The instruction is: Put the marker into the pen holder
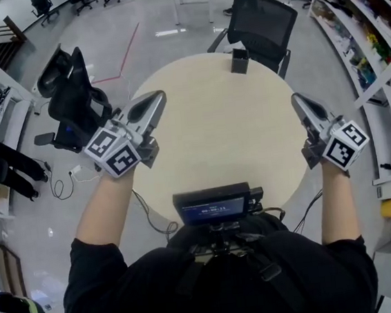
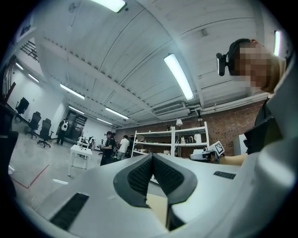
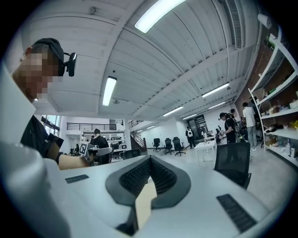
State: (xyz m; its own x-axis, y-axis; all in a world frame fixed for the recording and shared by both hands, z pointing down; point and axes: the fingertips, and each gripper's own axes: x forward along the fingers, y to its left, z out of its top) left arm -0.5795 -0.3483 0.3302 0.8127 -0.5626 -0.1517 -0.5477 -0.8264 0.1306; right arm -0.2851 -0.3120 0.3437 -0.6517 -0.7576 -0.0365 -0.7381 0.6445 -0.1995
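A black pen holder (image 1: 240, 61) stands near the far edge of the round beige table (image 1: 220, 129). No marker shows in any view. My left gripper (image 1: 150, 105) hovers over the table's left edge, tilted up, its jaws shut with nothing between them; in the left gripper view the left gripper (image 2: 152, 155) has its ribbed pads meeting at the tips. My right gripper (image 1: 299, 101) is held at the table's right edge, also shut and empty, and in the right gripper view the right gripper (image 3: 150, 158) points out across the room.
A black mesh chair (image 1: 261, 24) stands behind the table by the pen holder. Another black chair (image 1: 71, 96) is off the table's left side. Shelves (image 1: 367, 37) line the right wall. A small screen (image 1: 214, 204) sits at my chest.
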